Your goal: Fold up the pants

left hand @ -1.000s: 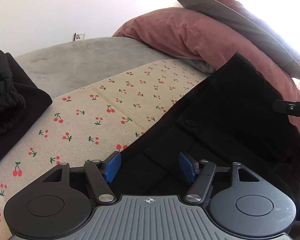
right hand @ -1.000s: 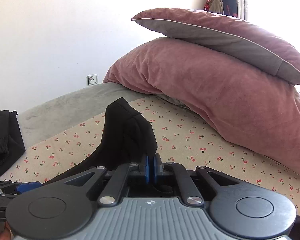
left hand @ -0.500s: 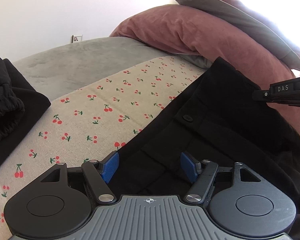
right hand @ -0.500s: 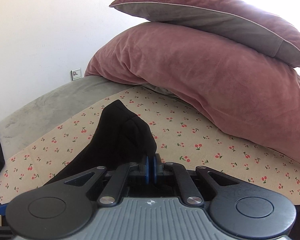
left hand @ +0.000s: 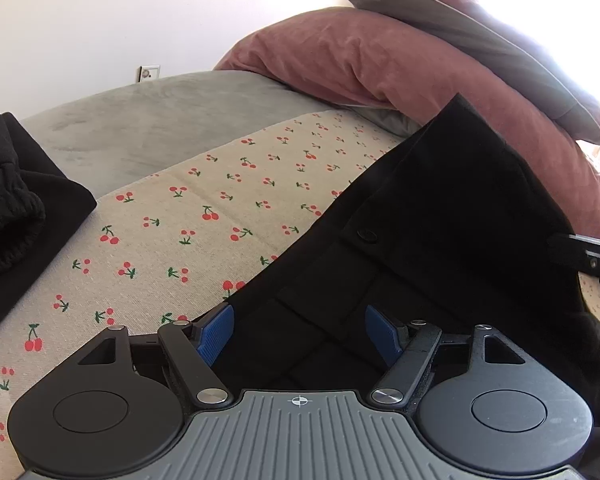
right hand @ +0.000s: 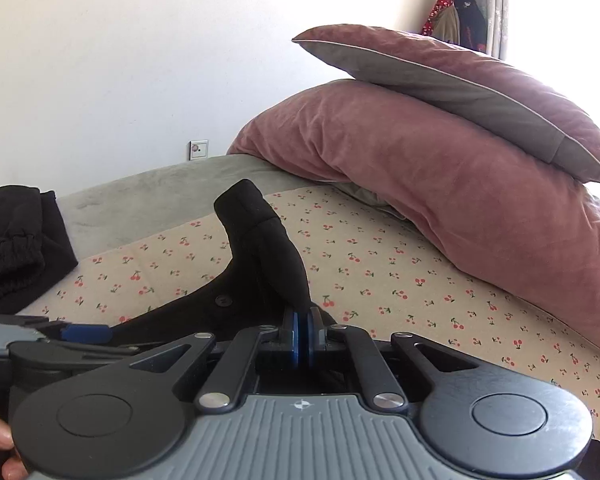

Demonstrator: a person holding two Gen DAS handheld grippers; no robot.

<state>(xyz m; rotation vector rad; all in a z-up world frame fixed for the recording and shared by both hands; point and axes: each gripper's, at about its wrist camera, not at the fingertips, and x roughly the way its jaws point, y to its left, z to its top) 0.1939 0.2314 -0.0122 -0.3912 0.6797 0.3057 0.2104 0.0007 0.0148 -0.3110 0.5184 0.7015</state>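
Black pants [left hand: 432, 236] with a waist button [left hand: 366, 234] lie on the cherry-print bedspread [left hand: 204, 216]. My left gripper [left hand: 300, 330] is open, its blue pads on either side of the waistband edge, cloth lying between them. My right gripper [right hand: 300, 334] is shut on a corner of the pants [right hand: 260, 248], which stands lifted above the bed. The right gripper's tip shows at the right edge of the left wrist view [left hand: 588, 256]; the left gripper shows at the lower left of the right wrist view [right hand: 72, 334].
Two dusty-pink pillows [right hand: 440, 152] are stacked at the back right. A second black garment with an elastic cuff [left hand: 8, 208] lies folded at the left. A grey blanket [left hand: 152, 120] covers the far side of the bed below a white wall.
My right gripper has drawn back and turned left with the pants corner still in it. My left gripper stays open at the waistband with little shift.
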